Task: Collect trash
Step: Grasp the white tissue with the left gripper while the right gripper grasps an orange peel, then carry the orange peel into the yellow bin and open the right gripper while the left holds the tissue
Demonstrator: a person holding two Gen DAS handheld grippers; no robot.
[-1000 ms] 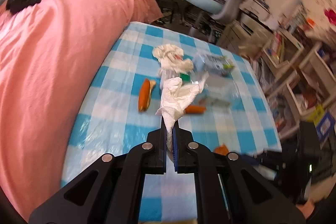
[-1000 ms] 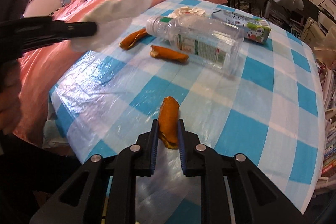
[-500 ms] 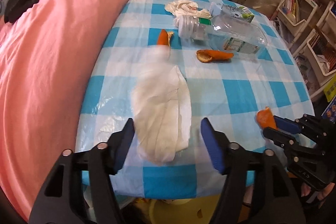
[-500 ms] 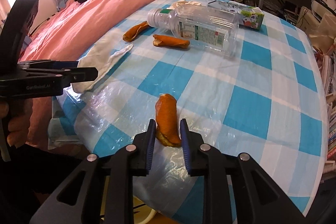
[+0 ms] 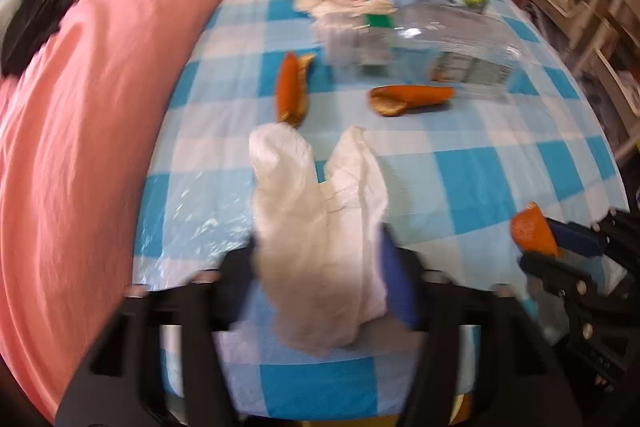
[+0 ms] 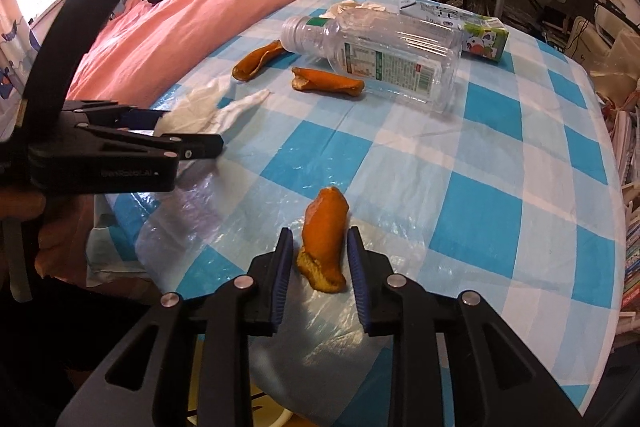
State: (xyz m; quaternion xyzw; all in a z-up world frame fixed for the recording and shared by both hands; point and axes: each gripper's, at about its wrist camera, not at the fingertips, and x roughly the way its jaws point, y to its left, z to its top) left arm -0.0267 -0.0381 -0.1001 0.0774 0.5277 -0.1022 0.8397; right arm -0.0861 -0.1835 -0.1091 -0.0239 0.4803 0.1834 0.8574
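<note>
Your right gripper (image 6: pixel 319 277) has barely shifted, its jaws narrowing around the near orange peel (image 6: pixel 324 243) lying on the checked tablecloth (image 6: pixel 460 167) — gaps still show either side. Your left gripper (image 5: pixel 320 267) has dropped since a second ago; having sprung wide, its jaws are closing again around the white tissue (image 5: pixel 316 227) at the table's near edge. Beyond lie two more peels (image 6: pixel 256 61) and the plastic bottle (image 6: pixel 376 55), unmoved

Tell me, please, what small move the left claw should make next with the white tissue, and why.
Probably finish closing. The left claw is closing with the white tissue between its fingers, at the near edge of the table; whether the pads already press it I cannot tell through the blur. A firm pinch should come before any lift. The right claw straddles an orange peel without touching it.
</note>
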